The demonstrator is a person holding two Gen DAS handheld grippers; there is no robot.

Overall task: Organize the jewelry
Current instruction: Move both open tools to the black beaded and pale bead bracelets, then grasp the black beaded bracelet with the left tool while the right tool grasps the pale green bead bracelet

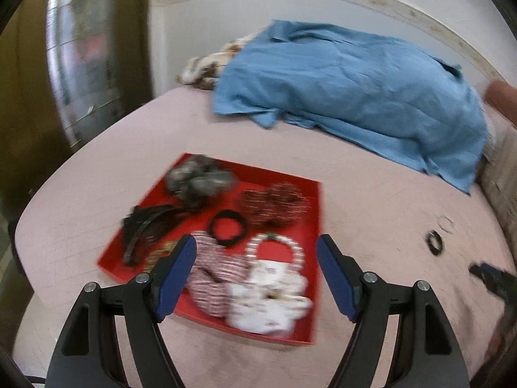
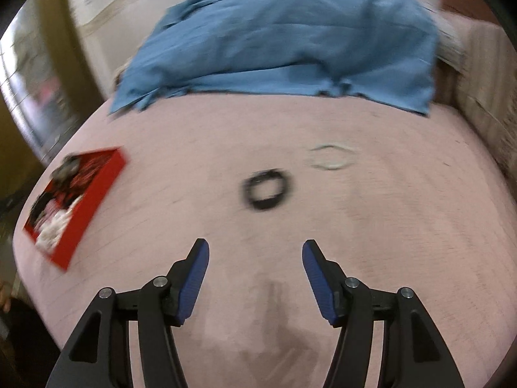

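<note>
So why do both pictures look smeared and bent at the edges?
Motion blur: in the right wrist view the black ring and pale ring streak; in the left wrist view the red tray is soft. Fisheye lenses curve the pink bed; both tongs look sharp.

Pink bedsheet (image 2: 258,274) matt woven cloth; blue garment (image 2: 290,32) creased cloth; red tray (image 1: 284,174) smooth; fingers (image 2: 194,278) ribbed blue.

The right gripper (image 2: 255,252), empty and spread, hangs above the pink bedspread (image 2: 387,226) near a black bangle (image 2: 265,189).
</note>
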